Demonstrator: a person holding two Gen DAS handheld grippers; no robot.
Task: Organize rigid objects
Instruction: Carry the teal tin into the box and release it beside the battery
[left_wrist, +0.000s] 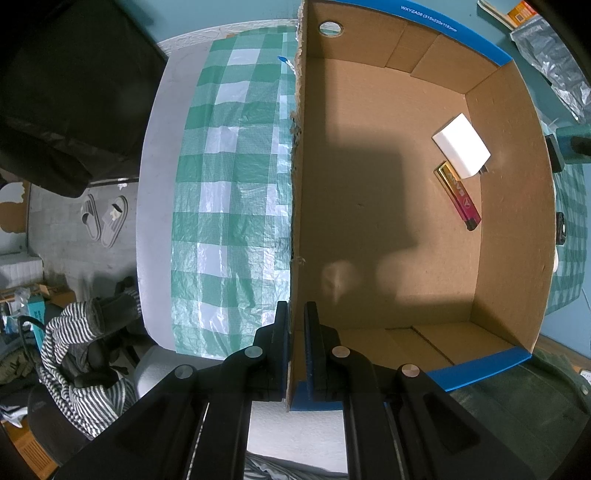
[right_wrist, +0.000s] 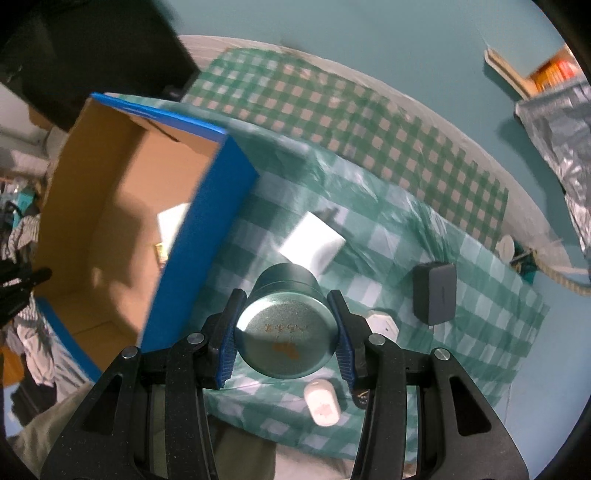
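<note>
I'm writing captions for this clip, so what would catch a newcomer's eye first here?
The round teal tin clamped in the right gripper, above the checked cloth. Next, the big open box, its wall pinched by the left gripper, with a white block and a lighter lying inside by the far wall.

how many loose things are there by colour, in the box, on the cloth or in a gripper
white: 4 — block in box, block on cloth, charger, small case
dark grey: 1 — power bank
green: 1 — tin
red and gold: 1 — lighter
total: 7
</note>
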